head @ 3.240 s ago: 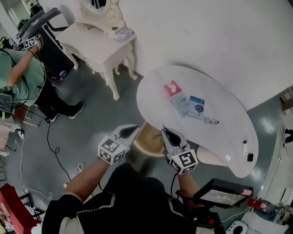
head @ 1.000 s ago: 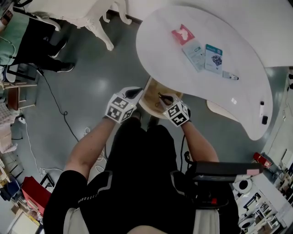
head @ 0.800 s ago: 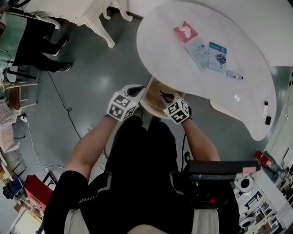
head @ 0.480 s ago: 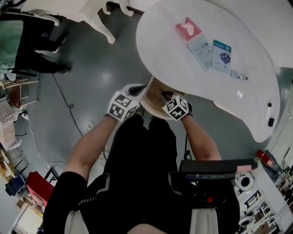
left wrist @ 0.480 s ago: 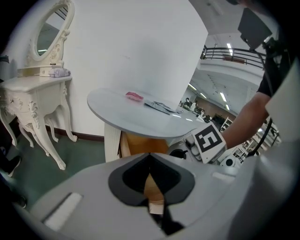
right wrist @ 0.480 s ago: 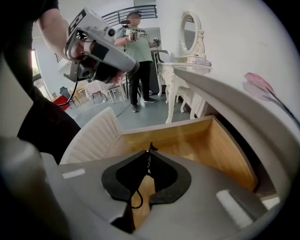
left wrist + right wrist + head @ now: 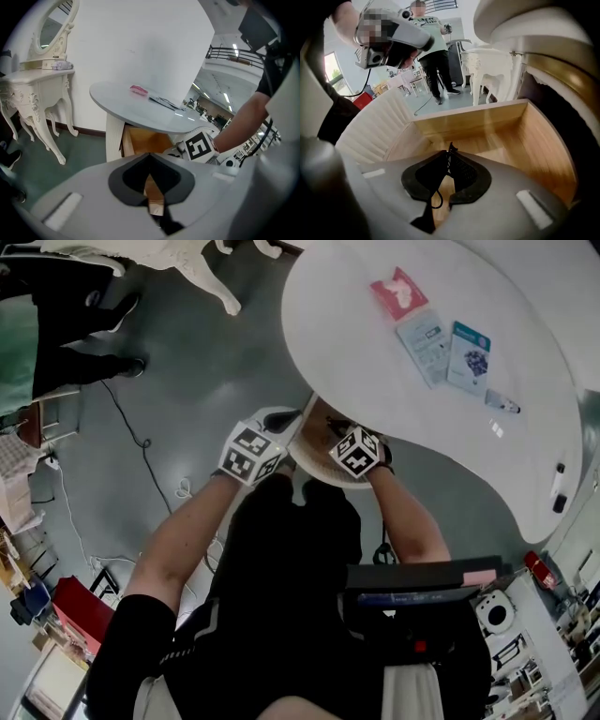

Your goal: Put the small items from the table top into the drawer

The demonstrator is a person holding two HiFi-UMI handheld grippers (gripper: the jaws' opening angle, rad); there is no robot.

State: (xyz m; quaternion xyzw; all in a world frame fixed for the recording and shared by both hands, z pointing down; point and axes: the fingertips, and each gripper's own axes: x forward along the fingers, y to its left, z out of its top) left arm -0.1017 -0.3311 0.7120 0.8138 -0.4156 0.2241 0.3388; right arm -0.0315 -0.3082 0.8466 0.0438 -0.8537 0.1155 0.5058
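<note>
Drawer (image 7: 487, 136) of pale wood is standing open under the white table (image 7: 375, 381). The right gripper (image 7: 449, 157) is hovering above it, pinching a thin black cord (image 7: 451, 148). The left gripper (image 7: 149, 157) is pressing its jaws together, empty.

I'm working in what looks like a staged test hall, not a home (furniture as props): an ornate dressing table (image 7: 40, 77) against a bare partition wall (image 7: 140, 42), polished grey floor (image 7: 216, 371) with loose cable (image 7: 125, 413), a railed gallery (image 7: 234, 55) overhead.
</note>
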